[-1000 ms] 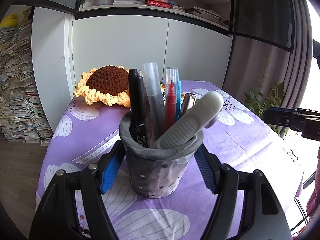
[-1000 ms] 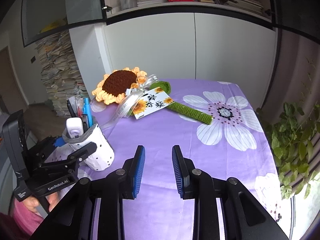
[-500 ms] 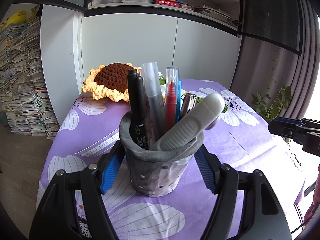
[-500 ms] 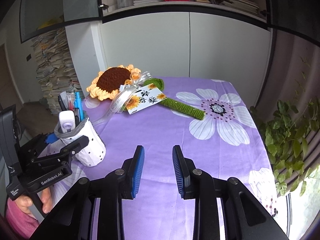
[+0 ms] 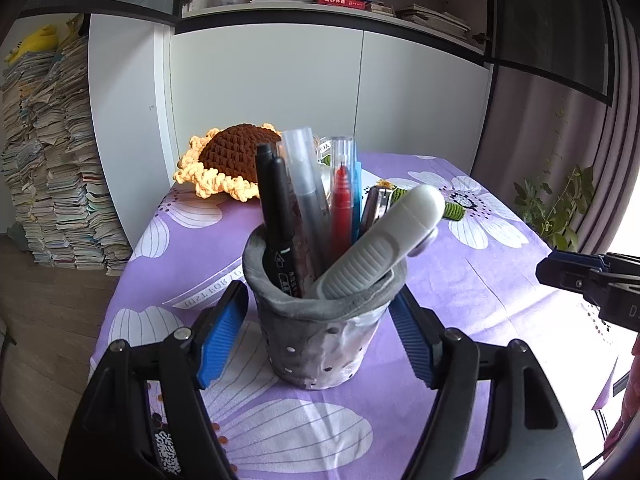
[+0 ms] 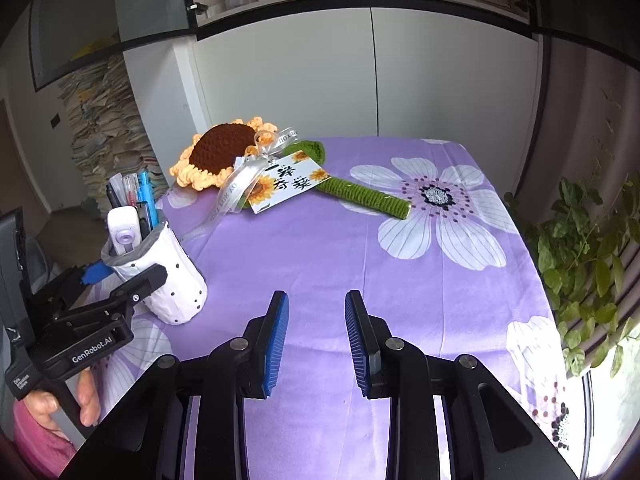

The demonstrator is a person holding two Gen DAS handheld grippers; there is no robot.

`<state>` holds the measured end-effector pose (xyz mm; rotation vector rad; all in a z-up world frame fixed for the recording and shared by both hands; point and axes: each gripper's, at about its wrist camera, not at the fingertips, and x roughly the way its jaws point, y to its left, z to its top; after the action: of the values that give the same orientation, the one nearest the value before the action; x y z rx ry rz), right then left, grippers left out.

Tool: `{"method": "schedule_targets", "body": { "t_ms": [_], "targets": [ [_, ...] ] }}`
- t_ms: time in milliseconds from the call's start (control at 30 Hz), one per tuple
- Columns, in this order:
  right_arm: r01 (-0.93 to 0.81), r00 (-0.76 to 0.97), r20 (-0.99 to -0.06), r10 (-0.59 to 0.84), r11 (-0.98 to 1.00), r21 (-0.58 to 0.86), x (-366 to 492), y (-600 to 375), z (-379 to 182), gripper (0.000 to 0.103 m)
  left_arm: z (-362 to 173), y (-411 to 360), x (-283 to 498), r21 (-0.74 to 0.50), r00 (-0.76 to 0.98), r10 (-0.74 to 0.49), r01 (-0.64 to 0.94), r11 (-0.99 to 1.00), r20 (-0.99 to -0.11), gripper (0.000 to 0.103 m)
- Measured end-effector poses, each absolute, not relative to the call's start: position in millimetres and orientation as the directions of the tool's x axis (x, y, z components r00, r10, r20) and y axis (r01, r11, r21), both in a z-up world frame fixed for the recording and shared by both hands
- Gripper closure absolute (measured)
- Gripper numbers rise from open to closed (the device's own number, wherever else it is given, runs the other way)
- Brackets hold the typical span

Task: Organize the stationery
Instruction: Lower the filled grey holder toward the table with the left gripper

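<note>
A grey-and-white fabric pen holder [image 5: 324, 332] stands on the purple flowered tablecloth [image 5: 460, 280], filled with several pens and a white correction-tape dispenser [image 5: 384, 246]. My left gripper [image 5: 320, 320] is open with its blue pads on either side of the holder, a small gap showing on each side. In the right wrist view the holder [image 6: 176, 280] stands at the left with the left gripper [image 6: 124, 276] around it. My right gripper [image 6: 316, 320] is open and empty above bare cloth near the table's front.
A crocheted sunflower [image 6: 224, 152] with a green stem [image 6: 364, 194], ribbon and a card [image 6: 286, 180] lies at the back of the table. White cabinets stand behind. Paper stacks [image 5: 48, 160] rise at the left, a plant [image 6: 584, 248] at the right.
Both views have shifted slightly; the sunflower has drifted right in the left wrist view. The left gripper's pads stay around the holder. The right gripper stays open and empty.
</note>
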<state>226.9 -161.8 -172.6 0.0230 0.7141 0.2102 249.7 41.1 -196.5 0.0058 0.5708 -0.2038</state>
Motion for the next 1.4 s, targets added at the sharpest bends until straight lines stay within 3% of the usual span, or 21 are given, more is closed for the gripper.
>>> {"method": "schedule_targets", "body": {
  "t_ms": [100, 633, 667, 767, 1400],
  "targets": [
    [-0.188, 0.73, -0.649, 0.213, 0.976, 0.109, 228.0, -164.1, -175.0, 0.074, -189.0, 35.4, 248.8, -0.016, 0.849, -0.165, 0.181, 0.983, -0.503, 0.024],
    [-0.198, 0.704, -0.656, 0.273, 0.962, 0.188, 237.2, -184.8, -188.2, 0.074, -194.8, 24.9, 256.6, 0.073, 0.857, -0.09, 0.146, 0.987, -0.508, 0.025],
    [-0.199, 0.702, -0.656, 0.277, 0.961, 0.193, 237.6, -185.9, -189.1, 0.074, -195.8, 25.6, 257.9, 0.07, 0.854, -0.091, 0.147, 0.987, -0.512, 0.031],
    [-0.212, 0.696, -0.654, 0.297, 0.955, 0.208, 239.3, -186.7, -190.9, 0.074, -195.4, 29.1, 259.9, 0.037, 0.851, -0.107, 0.147, 0.988, -0.515, 0.034],
    [-0.197, 0.716, -0.626, 0.309, 0.95, 0.243, 253.0, -208.5, -191.0, 0.074, -166.5, -36.9, 272.0, 0.07, 0.861, -0.195, 0.256, 0.964, -0.47, 0.034]
  ]
}}
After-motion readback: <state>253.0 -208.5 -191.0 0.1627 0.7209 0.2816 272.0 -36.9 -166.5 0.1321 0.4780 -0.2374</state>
